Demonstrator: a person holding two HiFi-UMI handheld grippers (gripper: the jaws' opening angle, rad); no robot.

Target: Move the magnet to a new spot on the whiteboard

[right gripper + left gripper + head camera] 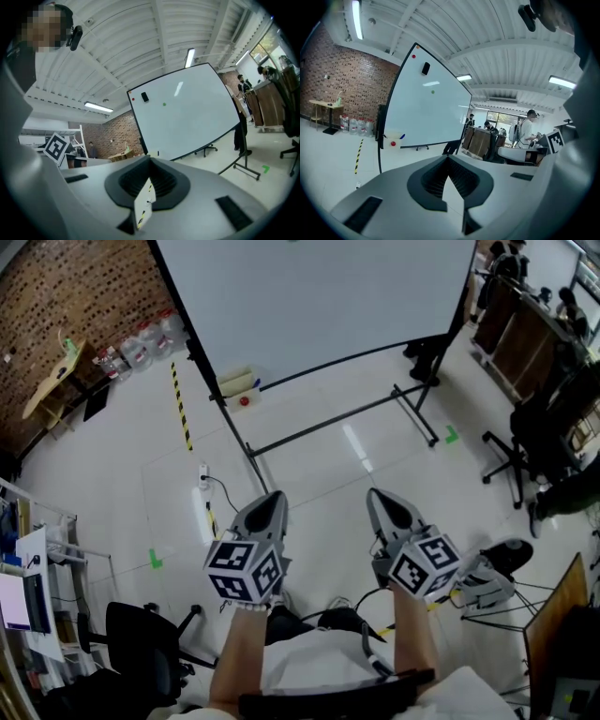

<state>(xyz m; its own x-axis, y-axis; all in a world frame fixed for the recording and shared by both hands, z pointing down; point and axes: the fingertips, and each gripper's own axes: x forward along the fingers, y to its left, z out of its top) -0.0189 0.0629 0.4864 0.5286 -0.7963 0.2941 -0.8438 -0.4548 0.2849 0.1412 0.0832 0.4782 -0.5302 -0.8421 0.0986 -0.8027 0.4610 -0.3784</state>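
The whiteboard [319,296] stands on a wheeled frame across the floor ahead of me. On its upper left part sit a small red magnet [413,56], a black rectangular piece [425,68] and a small green magnet [432,92]; the same three show in the right gripper view as red [133,99], black [145,97] and green [164,104]. A red object lies in the tray [393,143] at the board's lower left. My left gripper [274,495] and right gripper [377,493] hang low near my body, far from the board, both shut and empty.
The board's black frame legs [412,399] spread over the pale floor. Yellow-black tape [180,404] and a power strip with cable [203,474] lie left of it. An office chair [141,643] stands at lower left, another chair [525,442] and desks with people at right.
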